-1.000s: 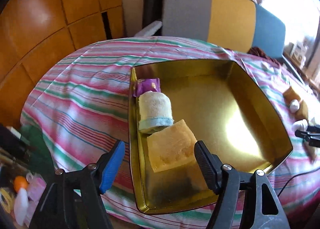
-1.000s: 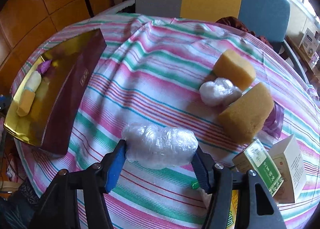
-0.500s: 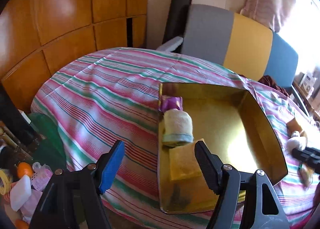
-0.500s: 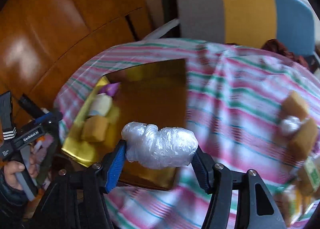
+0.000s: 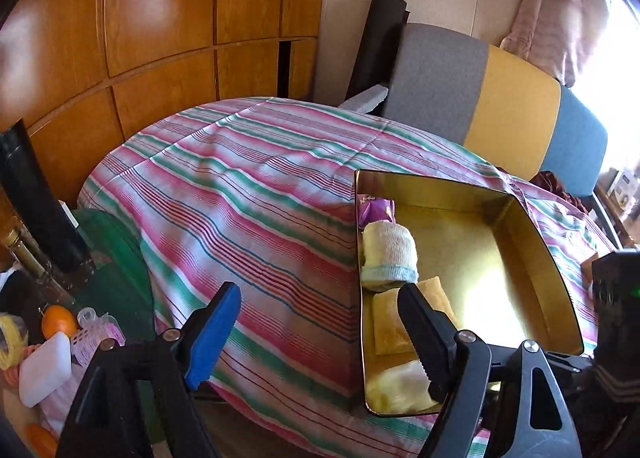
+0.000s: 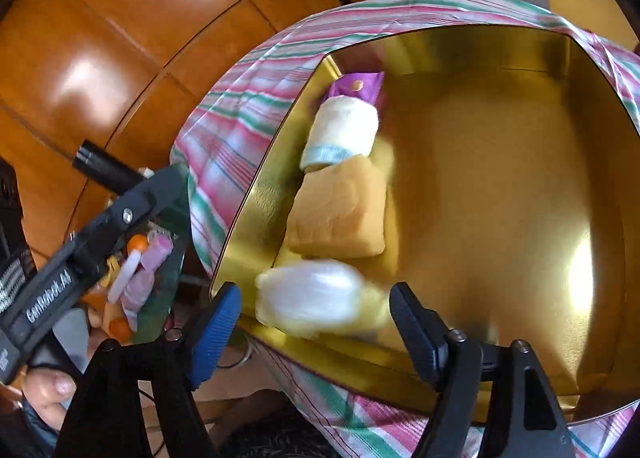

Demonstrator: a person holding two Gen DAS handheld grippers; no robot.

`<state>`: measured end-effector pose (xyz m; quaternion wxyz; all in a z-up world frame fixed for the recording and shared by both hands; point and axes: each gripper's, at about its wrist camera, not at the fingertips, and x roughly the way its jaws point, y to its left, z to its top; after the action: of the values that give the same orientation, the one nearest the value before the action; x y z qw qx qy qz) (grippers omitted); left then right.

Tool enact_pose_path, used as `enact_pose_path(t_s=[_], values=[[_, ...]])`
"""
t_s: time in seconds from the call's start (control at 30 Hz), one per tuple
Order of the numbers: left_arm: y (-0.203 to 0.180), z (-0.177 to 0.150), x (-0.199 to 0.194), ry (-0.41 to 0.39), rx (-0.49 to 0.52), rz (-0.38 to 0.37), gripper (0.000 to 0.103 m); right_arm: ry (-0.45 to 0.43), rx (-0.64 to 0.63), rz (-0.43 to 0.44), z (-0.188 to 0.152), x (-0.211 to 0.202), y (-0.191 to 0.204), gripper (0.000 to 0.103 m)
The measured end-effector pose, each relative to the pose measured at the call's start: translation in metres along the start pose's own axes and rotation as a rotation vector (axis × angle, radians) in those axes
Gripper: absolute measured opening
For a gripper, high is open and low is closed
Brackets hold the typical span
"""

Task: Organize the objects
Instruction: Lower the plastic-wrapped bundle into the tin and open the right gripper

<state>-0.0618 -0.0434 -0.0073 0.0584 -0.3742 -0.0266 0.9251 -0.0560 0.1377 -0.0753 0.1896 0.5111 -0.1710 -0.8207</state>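
Observation:
A gold tray lies on the striped tablecloth. Along its left wall sit a purple packet, a rolled white cloth and a yellow sponge. A plastic-wrapped white bundle, blurred, lies in the near left corner. Just above it my right gripper has its jaws opening, and the pads are clear of the bundle. My left gripper hovers by the tray's left rim, jaws opening with nothing between them. From there the bundle shows behind one finger.
A grey, yellow and blue sofa stands behind the table, with wooden wall panels to the left. Floor clutter with an orange and bottles lies past the table's left edge. A person's hand holds the left gripper.
The right gripper carried the bundle from the table's right side to the tray, then opened and let it go. The left gripper pulled back leftward off the tray and widened.

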Motion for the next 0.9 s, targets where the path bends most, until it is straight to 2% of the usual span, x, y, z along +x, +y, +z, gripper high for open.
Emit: enact_pose_path(t_s=[0.17, 0.47, 0.6, 0.9], values=[[-0.003, -0.001, -0.003, -0.022, 0.016, 0.002, 0.083, -0.051, -0.018, -0.066, -0.007, -0.020, -0.003, 0.079], [-0.029, -0.004, -0.011, -0.041, 0.088, -0.016, 0.085, -0.227, -0.077, -0.329, -0.024, -0.089, -0.017, 0.080], [-0.048, -0.008, -0.013, -0.035, 0.134, -0.047, 0.085, -0.271, -0.080, -0.427, -0.030, -0.111, -0.029, 0.081], [-0.087, -0.015, -0.015, -0.022, 0.216, -0.095, 0.085, -0.323, -0.039, -0.559, -0.045, -0.147, -0.056, 0.081]])
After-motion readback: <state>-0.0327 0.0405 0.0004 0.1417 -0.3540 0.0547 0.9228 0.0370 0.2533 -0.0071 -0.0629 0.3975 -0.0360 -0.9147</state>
